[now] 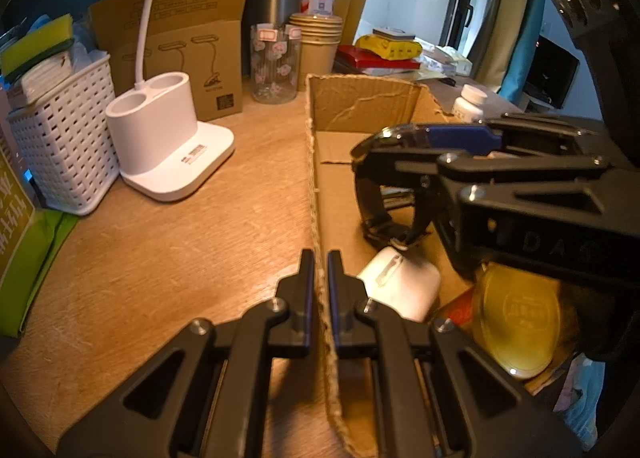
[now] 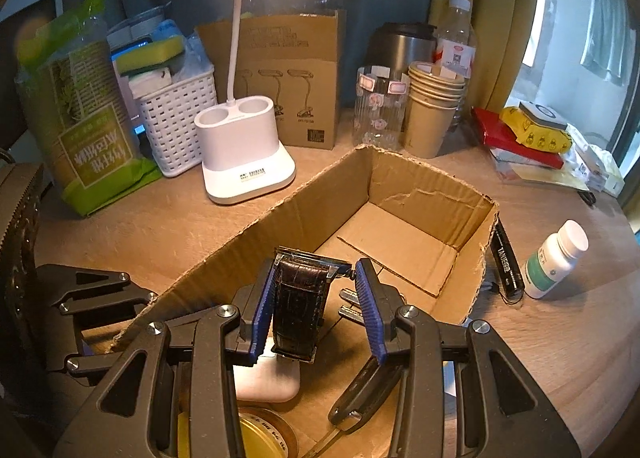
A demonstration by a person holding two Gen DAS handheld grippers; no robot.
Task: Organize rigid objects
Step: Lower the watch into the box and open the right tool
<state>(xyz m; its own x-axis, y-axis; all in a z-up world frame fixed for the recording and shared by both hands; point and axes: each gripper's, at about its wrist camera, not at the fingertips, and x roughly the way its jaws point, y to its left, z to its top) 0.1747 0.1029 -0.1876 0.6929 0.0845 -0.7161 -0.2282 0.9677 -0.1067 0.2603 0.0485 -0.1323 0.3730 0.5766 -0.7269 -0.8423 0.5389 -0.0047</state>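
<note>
Right tool (image 2: 316, 306) grips the watch (image 2: 298, 310) by its case, strap hanging, over the box (image 2: 256, 234), above the white case (image 2: 268, 378) at 6 o'clock. Left tool (image 1: 319, 298), narrow, pinches the box wall, prob. to steady it.

You see a dark crocodile-grain watch strap (image 2: 298, 310) at lower centre, blue pads on black tongs (image 2: 316, 310), a plain brown cardboard box (image 2: 420, 194), a white lattice basket (image 2: 176, 118) upper left, and a pink-flowered glass jar (image 2: 378, 114).
</note>
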